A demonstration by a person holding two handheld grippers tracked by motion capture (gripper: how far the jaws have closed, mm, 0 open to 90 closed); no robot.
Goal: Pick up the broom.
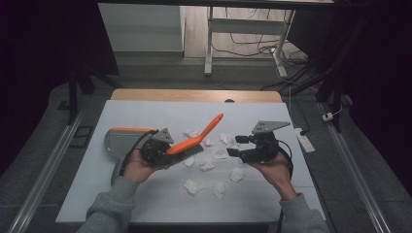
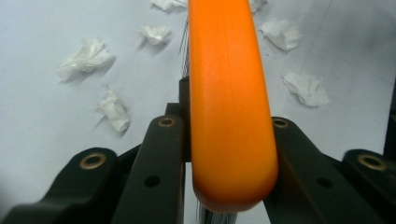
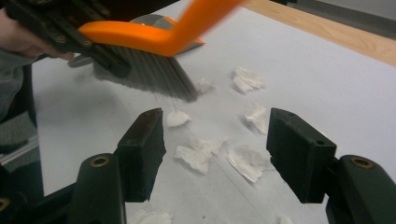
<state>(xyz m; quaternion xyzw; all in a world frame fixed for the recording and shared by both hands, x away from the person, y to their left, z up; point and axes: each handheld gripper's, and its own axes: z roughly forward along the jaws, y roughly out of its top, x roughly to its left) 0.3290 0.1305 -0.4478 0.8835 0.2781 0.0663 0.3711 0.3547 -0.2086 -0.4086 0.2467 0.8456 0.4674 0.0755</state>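
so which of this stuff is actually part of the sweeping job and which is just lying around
Part of the job:
- orange brush, clamped in the left gripper
- crumpled paper scraps scattered on the white table
- grey dustpan at the left
- right gripper, open and empty

Just lying about:
- white power strip off the table's right edge
- cables on the floor beyond

Brush (image 2: 229,107): smooth orange plastic, slight sheen, grey bristles (image 3: 154,77). Crumpled white paper scraps (image 1: 193,186). Surface (image 1: 145,194): matt white sheet (bare wood far edge). Fingers (image 3: 140,149): matt black plastic.
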